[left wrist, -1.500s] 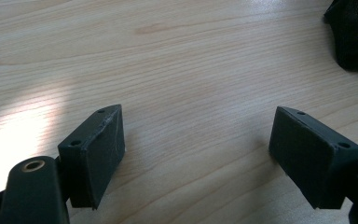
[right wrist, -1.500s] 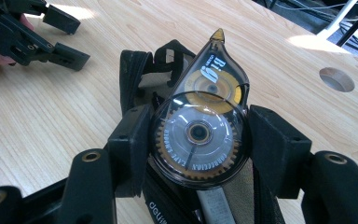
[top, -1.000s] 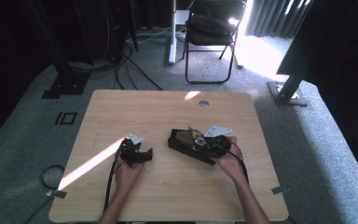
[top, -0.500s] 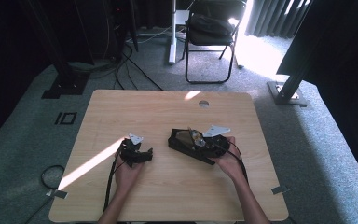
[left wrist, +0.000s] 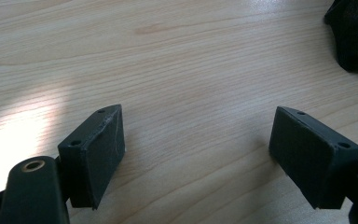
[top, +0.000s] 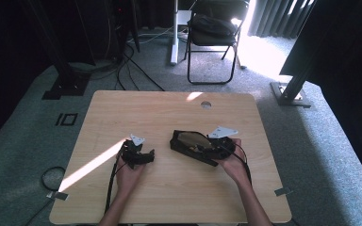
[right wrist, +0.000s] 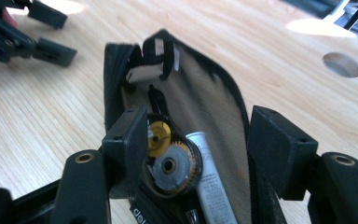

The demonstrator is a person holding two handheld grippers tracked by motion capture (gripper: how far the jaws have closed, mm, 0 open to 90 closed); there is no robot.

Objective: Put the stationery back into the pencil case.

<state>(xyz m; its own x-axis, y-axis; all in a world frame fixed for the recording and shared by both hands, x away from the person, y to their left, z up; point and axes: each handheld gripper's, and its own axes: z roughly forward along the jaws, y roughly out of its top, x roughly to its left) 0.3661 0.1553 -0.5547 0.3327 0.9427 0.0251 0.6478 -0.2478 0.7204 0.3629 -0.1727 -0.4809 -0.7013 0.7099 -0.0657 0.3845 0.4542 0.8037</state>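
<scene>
Right claw (right wrist: 191, 149) gapes over the open pouch (right wrist: 200, 98), its jaws just widening, gripping nothing: lower squarely around the correction-tape dispenser (right wrist: 170, 163); left claw (left wrist: 200, 154) idles open, empty

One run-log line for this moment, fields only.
left hand-held gripper: open, over bare table | right hand-held gripper: jaws just opening, at open black pouch | inside: correction-tape roller, white tube

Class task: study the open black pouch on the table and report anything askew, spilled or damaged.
Nothing stands out. The black pouch lies open on the table, with a white tube and a round geared item inside. Nothing has spilled.
</scene>
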